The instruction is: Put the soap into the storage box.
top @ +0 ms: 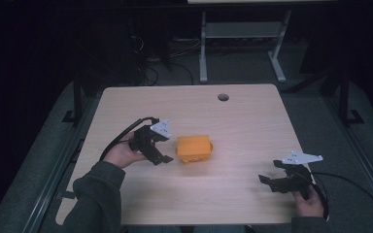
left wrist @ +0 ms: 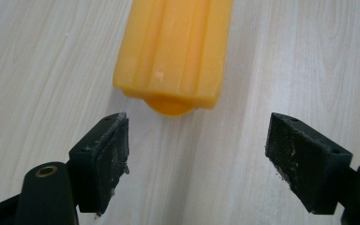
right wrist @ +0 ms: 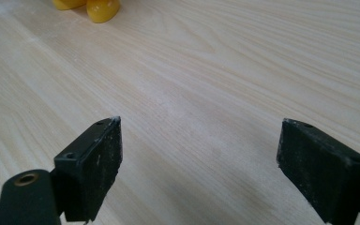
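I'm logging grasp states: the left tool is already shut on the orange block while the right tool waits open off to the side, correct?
Not quite. The left tool is open, not shut on the orange block: the left gripper view shows its jaws spread wide, with the block lying ahead of them, untouched. The rest holds: the right tool waits open off to the side.

An orange plastic block (top: 193, 148), ribbed lengthwise with a rounded tab at one end, lay flat near the desk's (top: 243, 121) middle, slightly toward its left edge.
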The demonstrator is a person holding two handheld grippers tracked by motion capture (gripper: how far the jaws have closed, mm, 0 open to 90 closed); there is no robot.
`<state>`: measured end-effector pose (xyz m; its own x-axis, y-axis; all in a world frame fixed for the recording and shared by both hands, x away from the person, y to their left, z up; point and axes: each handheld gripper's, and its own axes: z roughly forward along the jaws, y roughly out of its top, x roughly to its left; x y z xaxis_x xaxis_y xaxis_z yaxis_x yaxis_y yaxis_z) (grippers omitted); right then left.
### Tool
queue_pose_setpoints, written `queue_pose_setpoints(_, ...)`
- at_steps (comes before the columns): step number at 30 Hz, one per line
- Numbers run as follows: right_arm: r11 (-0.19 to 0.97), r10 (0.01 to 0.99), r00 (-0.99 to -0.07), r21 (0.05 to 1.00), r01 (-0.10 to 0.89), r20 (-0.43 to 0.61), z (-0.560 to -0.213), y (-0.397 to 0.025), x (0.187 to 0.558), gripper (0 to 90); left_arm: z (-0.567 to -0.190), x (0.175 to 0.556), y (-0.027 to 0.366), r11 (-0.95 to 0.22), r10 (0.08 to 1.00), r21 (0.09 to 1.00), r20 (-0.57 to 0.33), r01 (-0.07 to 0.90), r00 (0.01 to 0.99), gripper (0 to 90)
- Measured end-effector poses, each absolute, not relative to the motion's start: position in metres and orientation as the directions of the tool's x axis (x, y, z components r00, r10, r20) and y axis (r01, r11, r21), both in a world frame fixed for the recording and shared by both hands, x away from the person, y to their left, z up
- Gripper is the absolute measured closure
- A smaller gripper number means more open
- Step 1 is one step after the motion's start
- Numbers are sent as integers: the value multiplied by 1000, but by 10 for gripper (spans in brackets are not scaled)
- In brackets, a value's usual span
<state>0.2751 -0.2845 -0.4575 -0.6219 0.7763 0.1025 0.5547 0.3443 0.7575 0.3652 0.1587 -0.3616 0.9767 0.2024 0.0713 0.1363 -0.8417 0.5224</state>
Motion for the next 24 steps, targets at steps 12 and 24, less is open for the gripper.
queue_pose_setpoints(12, 340, 785, -612, 758, 557, 98, -458, -285, 275, 139, -368, 350, 177, -815, 228, 559, 65, 154, 971, 212)
queue_pose_setpoints(24, 339, 791, -605, 756, 560, 93, -458, -286, 275, 140, -376, 337, 191, -809, 245, 563, 61, 170, 968, 216)
